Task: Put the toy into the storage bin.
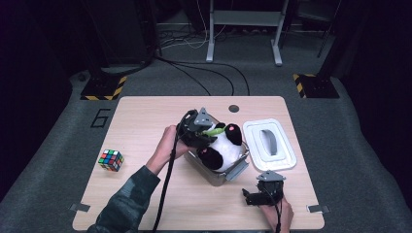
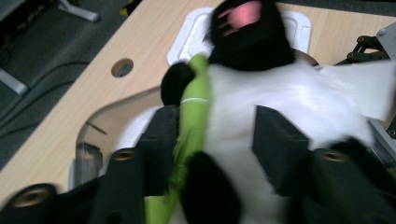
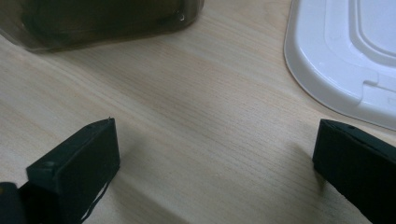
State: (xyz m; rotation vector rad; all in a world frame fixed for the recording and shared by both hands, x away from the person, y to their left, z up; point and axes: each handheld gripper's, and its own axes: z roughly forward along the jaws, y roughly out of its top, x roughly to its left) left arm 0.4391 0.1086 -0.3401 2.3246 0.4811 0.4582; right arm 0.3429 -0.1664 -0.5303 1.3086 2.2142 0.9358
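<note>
Panda plush toy, white-bodied with black limbs and a pink-soled foot, lies in a clear plastic container at the middle of the pale wooden worktop, its bulk rising above the rim. A green stalk runs along the toy's front. The left gripper, held in the person's left hand, sits over the far-left end of the toy; in the left gripper view its two black jaws stand part-way apart to either side of the white belly, with the green stalk lying against the left-hand jaw. The picture is blurred, and whether the pads press on the plush cannot be told for certain; the jaws look slackened around it rather than clamped.

The right gripper rests low near the front edge of the worktop, in front of the container and well apart from the toy, with the right hand behind it. In the right gripper view its jaws are spread wide over bare wood with nothing between them, the container's corner beyond them on one side and the lid on the other.

The white lid lies flat just to the right of the container. A multicoloured puzzle cube stands near the worktop's left edge, well away from both hands.
</note>
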